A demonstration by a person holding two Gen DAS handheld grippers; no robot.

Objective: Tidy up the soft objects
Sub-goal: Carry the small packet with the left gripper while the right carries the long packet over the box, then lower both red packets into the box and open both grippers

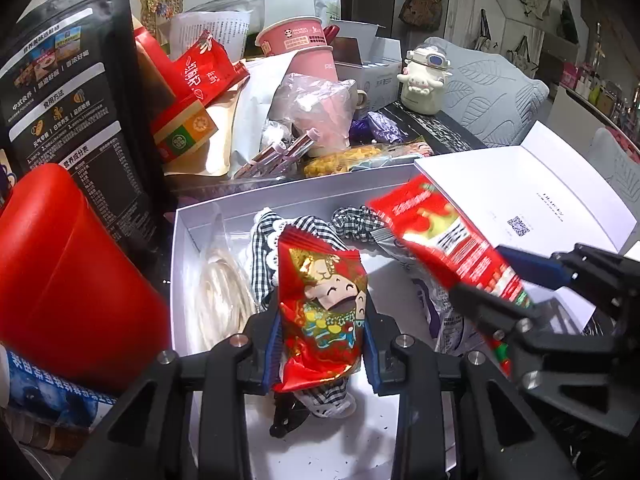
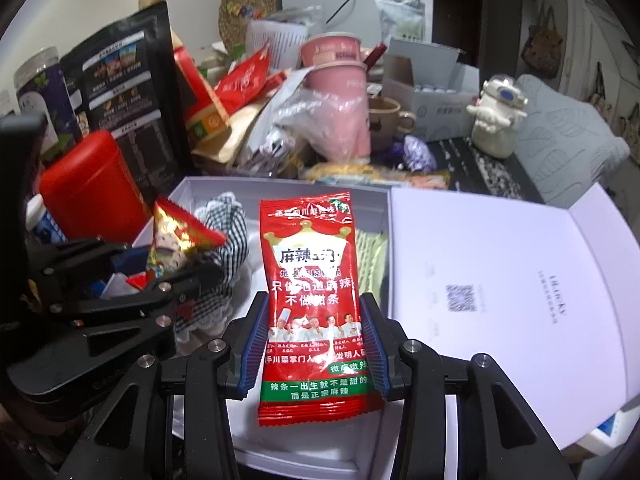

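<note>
My left gripper (image 1: 322, 316) is shut on a red cartoon snack packet (image 1: 320, 312), held upright over the open white box (image 1: 188, 216). My right gripper (image 2: 314, 340) is shut on a long red spicy-strip packet (image 2: 310, 300), also above the white box (image 2: 280, 188). In the left wrist view the right gripper (image 1: 516, 292) comes in from the right with the spicy-strip packet (image 1: 444, 236) tilted. In the right wrist view the left gripper (image 2: 168, 272) sits at the left with the cartoon packet (image 2: 180, 236). Inside the box lie black-and-white checked cloth (image 1: 312, 228), a pale bundle (image 1: 218, 296) and silver packets (image 1: 448, 320).
The box lid (image 2: 500, 276) lies open flat to the right. A red canister (image 1: 68, 276) and a tall black pouch (image 1: 68, 92) stand left of the box. Behind it are piled pink cups (image 1: 304, 44), red packets (image 1: 204, 68), a white figurine jar (image 1: 424, 80) and cardboard boxes.
</note>
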